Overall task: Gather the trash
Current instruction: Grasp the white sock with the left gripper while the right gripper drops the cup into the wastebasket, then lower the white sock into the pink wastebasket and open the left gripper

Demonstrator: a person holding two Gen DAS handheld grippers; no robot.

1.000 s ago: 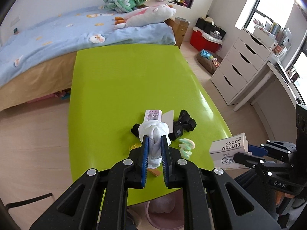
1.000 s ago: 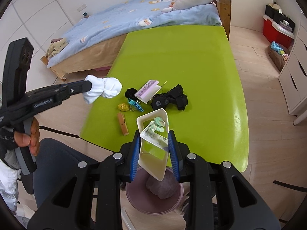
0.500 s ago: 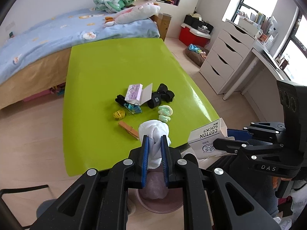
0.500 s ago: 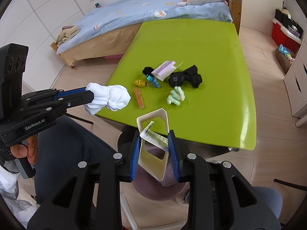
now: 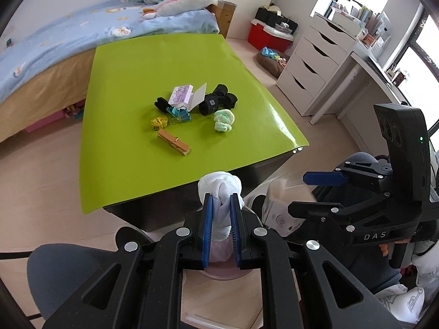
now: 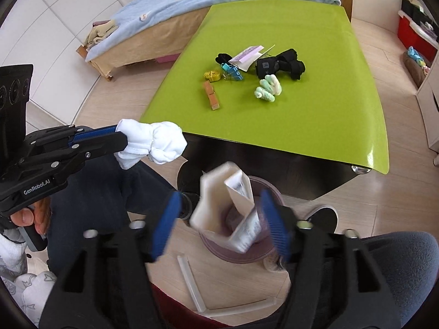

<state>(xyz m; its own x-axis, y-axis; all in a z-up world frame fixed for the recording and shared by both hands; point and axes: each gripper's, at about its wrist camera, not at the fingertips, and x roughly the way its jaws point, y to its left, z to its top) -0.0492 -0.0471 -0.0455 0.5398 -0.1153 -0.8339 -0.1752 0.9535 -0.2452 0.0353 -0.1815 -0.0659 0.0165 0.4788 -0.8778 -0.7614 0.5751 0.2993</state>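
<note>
My left gripper point(image 5: 221, 205) is shut on a balled white sock point(image 5: 219, 187), held just off the near edge of the green table point(image 5: 131, 164). The sock point(image 6: 157, 144) and left gripper point(image 6: 120, 137) also show in the right wrist view, at left. My right gripper point(image 6: 221, 203) hangs over a pink bin point(image 6: 241, 257) on the floor. Its jaws are opening. A white cardboard sock box point(image 6: 219, 205) sits loose and blurred between them, clear of the pads, tipping into the bin. In the left wrist view the right gripper point(image 5: 315, 192) stands at the right with the box point(image 5: 277, 211) below it.
On the table lie a wooden clothespin point(image 5: 173, 142), a yellow roll point(image 5: 159, 122), blue binder clips point(image 5: 179, 112), a purple card point(image 5: 182, 97), black socks point(image 5: 216, 101) and a pastel green sock point(image 5: 224, 120). A person's knees flank the bin. A bed stands behind, drawers at right.
Both grippers have drawn back from the table to above the bin. The right jaws have spread and let go of the box. The left stays shut on the sock.
</note>
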